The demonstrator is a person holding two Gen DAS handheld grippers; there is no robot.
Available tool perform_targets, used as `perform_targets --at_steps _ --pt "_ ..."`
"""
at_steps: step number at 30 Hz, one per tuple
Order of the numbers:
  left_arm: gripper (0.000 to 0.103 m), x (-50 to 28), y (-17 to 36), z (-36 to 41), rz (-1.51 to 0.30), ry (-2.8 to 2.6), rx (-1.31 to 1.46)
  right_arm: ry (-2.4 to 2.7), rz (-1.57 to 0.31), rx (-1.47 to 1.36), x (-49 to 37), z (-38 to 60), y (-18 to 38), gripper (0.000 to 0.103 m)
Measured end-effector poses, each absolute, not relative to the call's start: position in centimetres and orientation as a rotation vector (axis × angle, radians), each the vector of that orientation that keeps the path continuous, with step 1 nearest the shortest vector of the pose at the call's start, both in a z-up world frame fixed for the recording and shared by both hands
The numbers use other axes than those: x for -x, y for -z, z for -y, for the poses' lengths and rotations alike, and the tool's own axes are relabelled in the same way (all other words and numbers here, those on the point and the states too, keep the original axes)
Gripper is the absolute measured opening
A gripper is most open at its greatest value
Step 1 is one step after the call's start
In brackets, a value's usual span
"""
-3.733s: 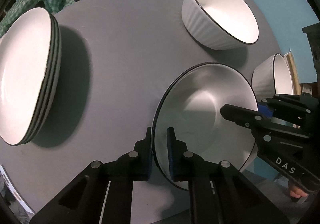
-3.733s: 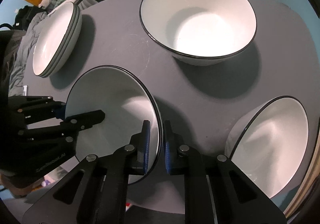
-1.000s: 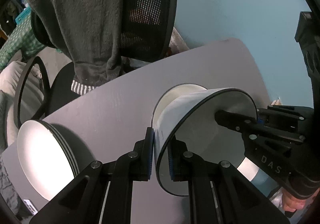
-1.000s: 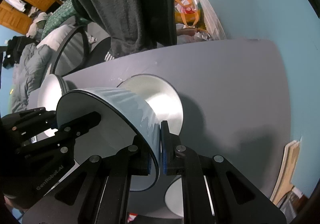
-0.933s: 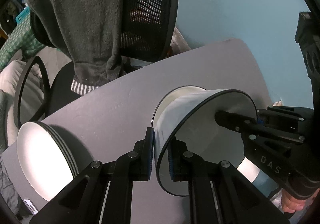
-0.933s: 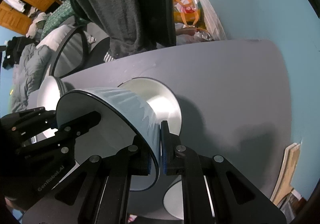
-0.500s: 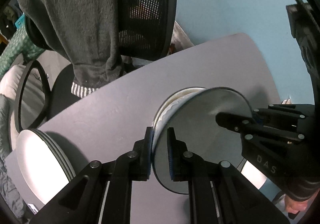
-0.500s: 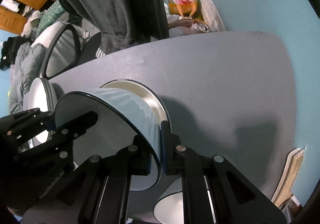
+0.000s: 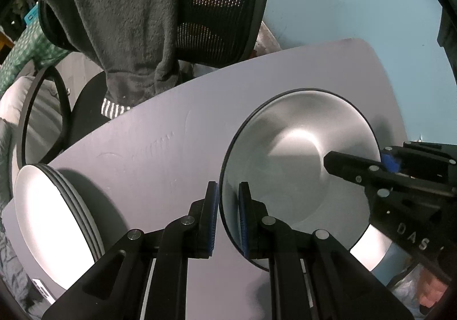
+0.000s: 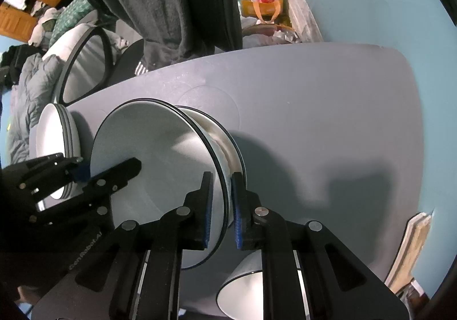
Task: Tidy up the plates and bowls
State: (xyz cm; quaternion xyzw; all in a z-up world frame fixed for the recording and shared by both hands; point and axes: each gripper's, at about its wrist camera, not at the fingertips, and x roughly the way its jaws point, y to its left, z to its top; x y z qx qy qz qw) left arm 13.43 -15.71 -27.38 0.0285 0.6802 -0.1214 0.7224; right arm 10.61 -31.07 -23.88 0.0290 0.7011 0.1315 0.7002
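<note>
A white bowl (image 9: 300,163) with a black rim sits nested in a second, matching bowl (image 10: 221,131) on the grey table (image 9: 171,134). In the left wrist view the lower bowl is hidden. My left gripper (image 9: 228,185) is shut on the near-left rim, one pad inside and one outside. My right gripper (image 10: 222,177) straddles the opposite rim of the same bowl (image 10: 160,154). Its jaws are just opening and its pads still sit against the wall. Each gripper shows in the other's view, such as the right gripper's fingers (image 9: 357,171) and the left gripper's fingers (image 10: 120,171).
A stack of white plates (image 9: 42,205) (image 10: 48,131) stands at the table's left. Another white bowl (image 10: 245,288) (image 9: 368,251) sits at the near edge below my right gripper. A black mesh chair draped with a grey garment (image 9: 128,20) stands behind the table. A blue wall lies to the right.
The held bowl has sunk down into the other bowl and levelled out, so it now covers that bowl in the left wrist view. The right pads have parted very slightly.
</note>
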Motion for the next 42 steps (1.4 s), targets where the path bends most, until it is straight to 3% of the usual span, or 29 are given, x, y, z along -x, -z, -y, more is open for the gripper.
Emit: perform_targets --at_steps 4,10,17,28,32,35,42 --pt "0.014 -13.4 26.9 15.6 -1.490 0.263 -0.060 -0.290 -1.557 -0.093 -10.4 31.4 23.4 0.013" --pt "0.018 -13.6 26.3 15.1 -1.483 0.267 -0.030 -0.265 -1.528 -0.080 -10.1 31.3 22.5 0.029" --pt "0.021 -12.8 24.8 14.7 -1.444 0.262 -0.032 -0.232 -1.484 -0.075 -9.6 31.2 21.4 0.029" --pt "0.044 -9.4 19.2 13.9 -1.282 0.269 -0.119 -0.177 -1.327 0.004 -7.4 31.1 16.3 0.049" --pt "0.048 -8.4 17.4 13.5 -1.253 0.288 -0.107 -0.160 -1.296 0.005 -6.7 31.2 14.6 0.051" --pt "0.058 -7.8 16.0 13.3 -1.225 0.308 -0.097 -0.153 -1.265 0.006 -6.0 31.2 13.3 0.055" --pt "0.066 -6.5 14.1 13.0 -1.198 0.343 -0.071 -0.113 -1.225 0.022 -4.1 31.3 11.0 0.057"
